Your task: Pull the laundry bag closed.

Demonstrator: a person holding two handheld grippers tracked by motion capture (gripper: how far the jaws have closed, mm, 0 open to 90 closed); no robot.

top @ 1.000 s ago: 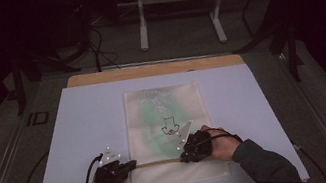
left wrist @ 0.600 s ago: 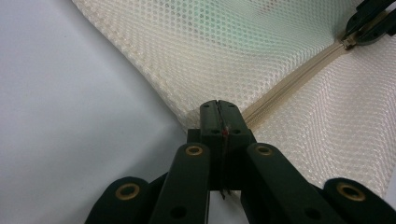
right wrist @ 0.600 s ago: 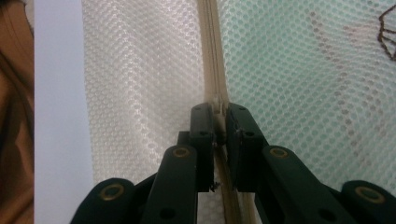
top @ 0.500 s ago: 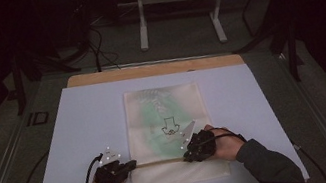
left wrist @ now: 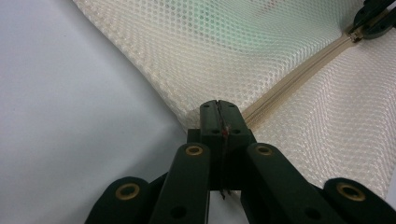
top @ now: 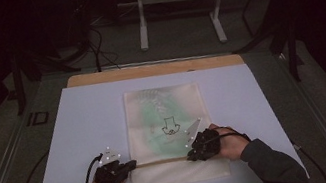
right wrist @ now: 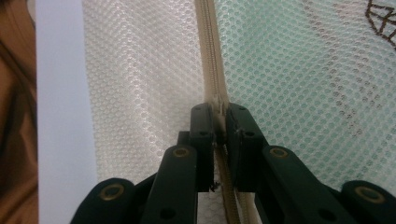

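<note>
Gripping mesh bag (top: 166,121) | left claw (left wrist: 218,112) corner | right claw (right wrist: 219,116) zipper (right wrist: 208,56)

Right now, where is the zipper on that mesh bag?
The zipper runs across the mesh bag's near end in the high view, between the left hand-held gripper and the right one.

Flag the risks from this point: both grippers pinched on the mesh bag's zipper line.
1. The left gripper pinches just the corner of the cream mesh zipper bag; a hard pull could slip it free.
2. The right gripper clamps the beige zipper on a narrow bite; the pull may pop out.
3. The bag lies loose on the white tabletop; uneven pulling may bunch the mesh and jam the zipper.
</note>
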